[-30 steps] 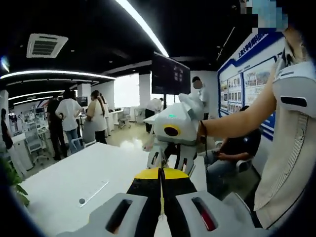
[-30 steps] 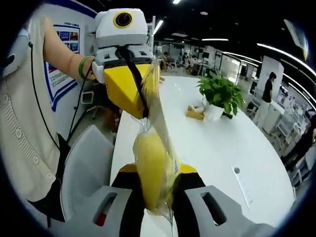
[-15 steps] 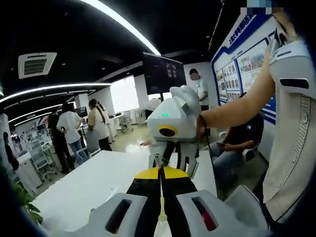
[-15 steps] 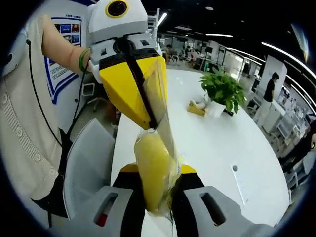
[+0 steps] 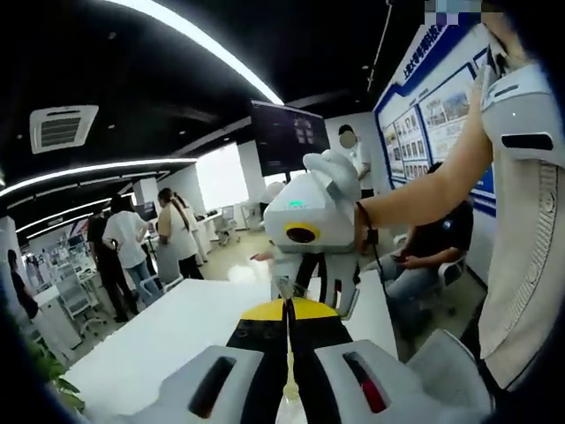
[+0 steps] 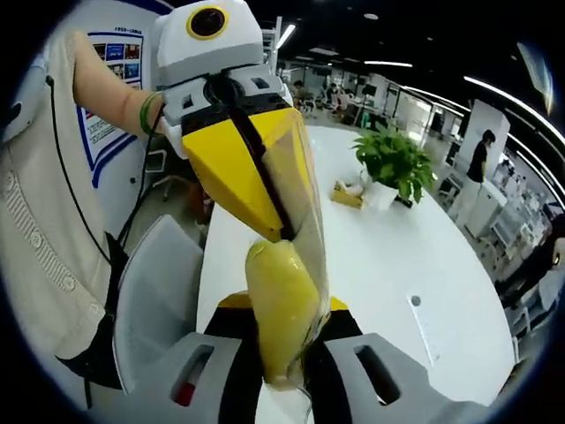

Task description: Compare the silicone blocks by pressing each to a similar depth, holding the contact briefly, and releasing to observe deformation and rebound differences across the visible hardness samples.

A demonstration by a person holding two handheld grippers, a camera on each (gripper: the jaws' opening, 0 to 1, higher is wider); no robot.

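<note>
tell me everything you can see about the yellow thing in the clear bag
The yellow block is a smooth, rounded, oblong lump, rubbery in look, sealed in a clear plastic bag. It stands roughly upright between the right claw's jaws. The bag's top is pinched in the left claw, above a white table.

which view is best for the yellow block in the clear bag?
Right gripper view: the yellow block in its clear bag sits between both grippers, in full. Left gripper view gives just a thin sliver of bag at its shut gripper.
</note>
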